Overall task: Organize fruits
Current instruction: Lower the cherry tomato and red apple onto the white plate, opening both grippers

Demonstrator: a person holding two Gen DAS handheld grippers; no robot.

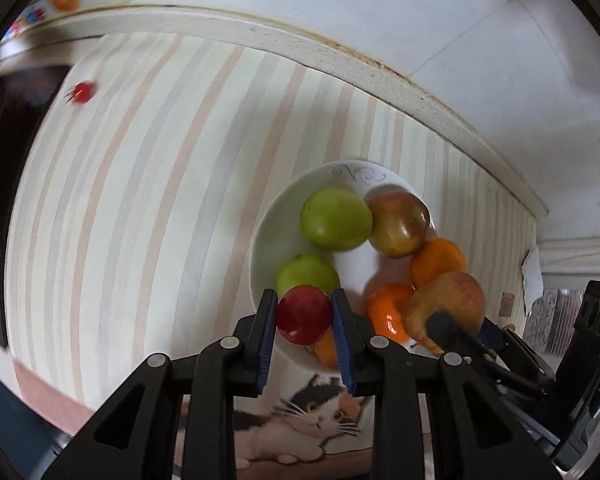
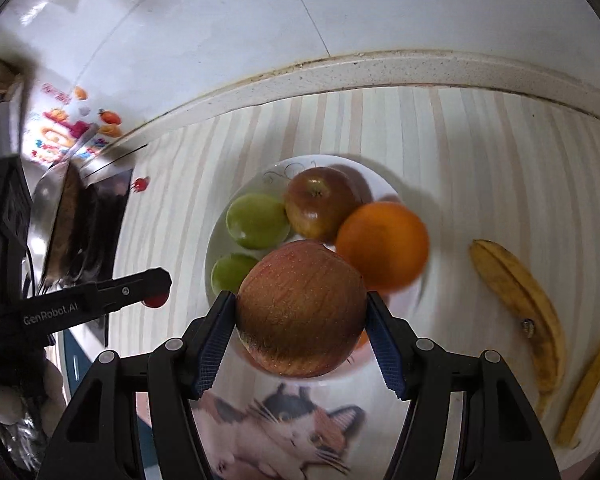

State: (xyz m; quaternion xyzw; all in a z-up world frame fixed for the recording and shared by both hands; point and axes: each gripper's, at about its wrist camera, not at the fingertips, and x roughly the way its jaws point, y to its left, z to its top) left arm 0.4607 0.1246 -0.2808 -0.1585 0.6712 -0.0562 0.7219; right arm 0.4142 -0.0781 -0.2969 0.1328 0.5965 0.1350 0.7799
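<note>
Two tongs, both loaded. Left tongs (image 1: 305,316) clenched on a small round glossy red fruit (image 1: 304,314), ribbed blue pads tight against both sides, held over the near rim of the plate (image 1: 274,220). Right tongs (image 2: 301,312) grasping a big apple (image 2: 300,306), matte red-brown skin with pale speckles, pads on its left and right flanks, above the plate's near half. Plate is white glazed ceramic, round, with a scroll mark at the far rim. On it: two smooth green apples (image 2: 258,220), a shiny red-green apple (image 2: 320,200), an orange (image 2: 382,244) with dimpled skin out at the right rim. Worktop (image 2: 480,152) has pale striped wood-grain covering and a speckled stone lip at the back. Spotted banana (image 2: 520,304) lies right of the plate, apart from it. Small red tomato (image 1: 82,92) sits far left, alone. Wide bare strip between it and the plate. Cat-print mat (image 2: 276,432) at the near edge.
</note>
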